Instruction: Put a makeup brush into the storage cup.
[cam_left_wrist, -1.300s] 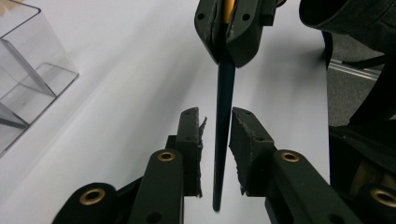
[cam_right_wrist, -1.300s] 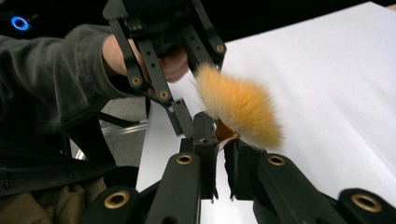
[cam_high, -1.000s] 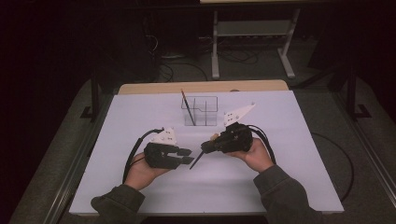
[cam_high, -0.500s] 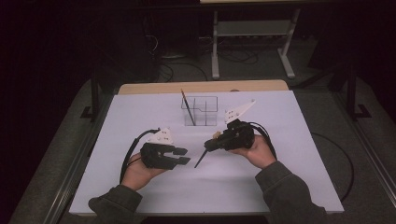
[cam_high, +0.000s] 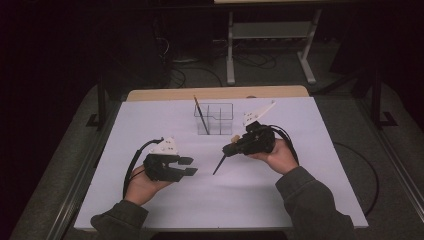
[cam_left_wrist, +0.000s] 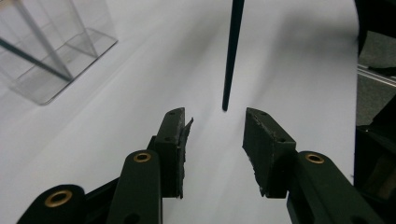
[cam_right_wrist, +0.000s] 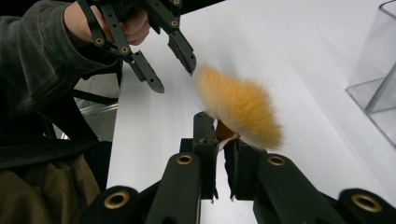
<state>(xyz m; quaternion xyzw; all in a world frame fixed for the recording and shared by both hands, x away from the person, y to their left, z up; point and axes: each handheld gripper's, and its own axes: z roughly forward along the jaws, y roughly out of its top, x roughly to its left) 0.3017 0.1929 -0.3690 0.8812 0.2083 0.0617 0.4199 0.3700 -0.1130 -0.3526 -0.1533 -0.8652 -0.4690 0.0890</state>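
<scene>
The right claw (cam_high: 231, 149), right of centre in the high view, is clamped on a makeup brush (cam_right_wrist: 238, 105) near its orange bristle head, the dark handle (cam_high: 219, 164) slanting down toward the counter (cam_high: 300, 200); the left claw (cam_high: 189, 166), lower left, has just been opening and stands part open with nothing between its pads; judged a handover just finished; next, carrying the brush to the clear organizer (cam_high: 214, 118) at upper centre, beside the brush already standing there (cam_high: 201, 115).
</scene>
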